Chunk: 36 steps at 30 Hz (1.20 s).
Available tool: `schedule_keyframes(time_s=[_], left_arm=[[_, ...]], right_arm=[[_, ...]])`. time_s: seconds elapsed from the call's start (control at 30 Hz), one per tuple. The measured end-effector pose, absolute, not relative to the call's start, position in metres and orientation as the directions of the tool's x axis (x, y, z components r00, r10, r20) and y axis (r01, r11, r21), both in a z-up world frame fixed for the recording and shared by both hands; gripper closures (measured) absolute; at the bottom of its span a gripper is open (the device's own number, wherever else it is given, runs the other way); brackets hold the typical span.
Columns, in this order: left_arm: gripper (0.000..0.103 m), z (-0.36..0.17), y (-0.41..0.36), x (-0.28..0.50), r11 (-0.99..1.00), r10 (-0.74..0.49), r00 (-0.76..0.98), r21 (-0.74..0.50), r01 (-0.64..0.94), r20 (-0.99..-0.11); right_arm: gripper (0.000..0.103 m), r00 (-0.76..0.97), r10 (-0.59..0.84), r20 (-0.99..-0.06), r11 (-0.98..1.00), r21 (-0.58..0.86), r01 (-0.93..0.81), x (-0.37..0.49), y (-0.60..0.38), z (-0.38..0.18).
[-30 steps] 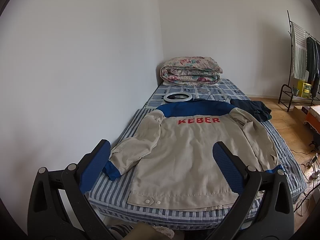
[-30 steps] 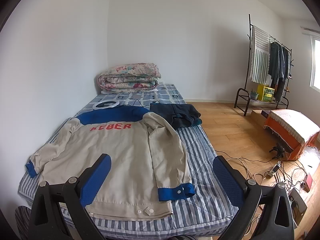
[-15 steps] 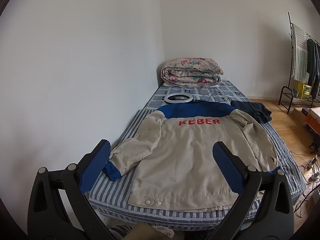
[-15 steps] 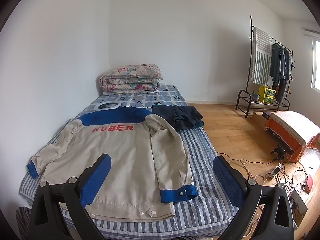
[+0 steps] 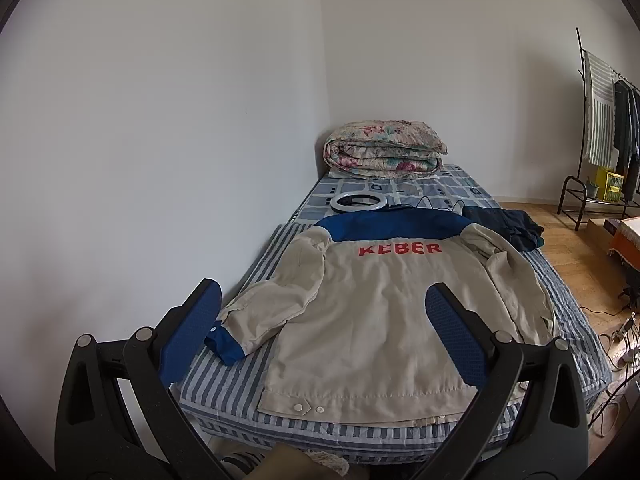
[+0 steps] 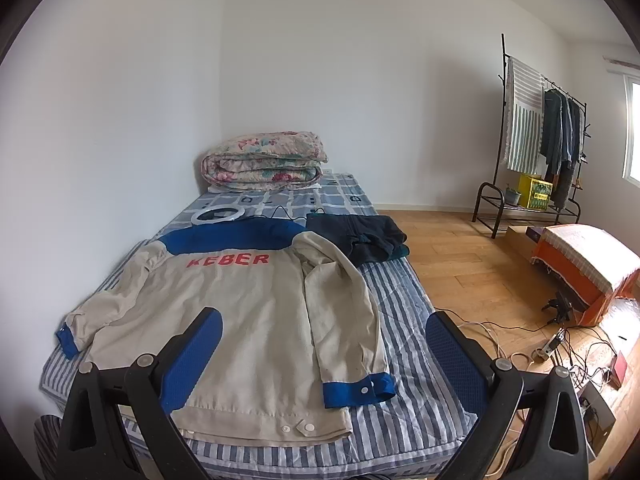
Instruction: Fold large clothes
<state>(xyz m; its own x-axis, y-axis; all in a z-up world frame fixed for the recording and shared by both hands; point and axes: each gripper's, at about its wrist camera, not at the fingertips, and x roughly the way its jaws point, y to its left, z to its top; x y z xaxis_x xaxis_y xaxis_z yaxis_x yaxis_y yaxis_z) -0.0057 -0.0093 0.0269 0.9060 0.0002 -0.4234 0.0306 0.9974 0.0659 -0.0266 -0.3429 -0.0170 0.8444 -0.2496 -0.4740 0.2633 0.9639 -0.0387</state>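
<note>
Plainly: nothing grasped yet, folding not begun by the look of the flat garment.
Jacket (image 5: pixel 384 304): beige with blue yoke and red lettering, spread back-up on the striped bed (image 5: pixel 240 384), hem toward the cameras, collar away toward the far wall.
Long axis: running from near hem to far collar, roughly in line with both pairs of fingers.
Left gripper (image 5: pixel 320 332): fingers spread wide, empty, hovering short of the near edge of the bed, above the hem.
Right gripper (image 6: pixel 320 354): fingers likewise wide and empty, short of the hem on the floor side.
Left sleeve (image 5: pixel 272 312): angled out toward the wall, blue cuff (image 5: pixel 224 348) just beside the left gripper's left finger in that view.
Right sleeve (image 6: pixel 344 312): lying down along the body's floor-side edge, blue cuff (image 6: pixel 358 392) near the hem, between the right gripper's fingers in that view.
Nearer hand: left for the wall-side sleeve, right for the floor-side cuff, judging by each view.
Likely next call: forward and down onto a sleeve or hem corner, then a carry across the body.
Risk: thin cloth pinched together with the striped sheet beneath.
Elsewhere on bed: dark garment (image 6: pixel 368 236), ring light (image 5: pixel 362 202), folded floral quilt (image 5: pixel 384 148), all beyond the collar.
</note>
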Motion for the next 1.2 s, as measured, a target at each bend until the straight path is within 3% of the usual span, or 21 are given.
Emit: schedule_keyframes(time_s=[1.2], left_arm=[[0.000, 0.0289, -0.0057, -0.0049, 0.997, 0.005, 0.909, 0.066, 0.025, -0.417]], right_arm=[[0.000, 0.847, -0.241, -0.474, 0.966, -0.033, 0.256, -0.0253, -0.3353, -0.0170]])
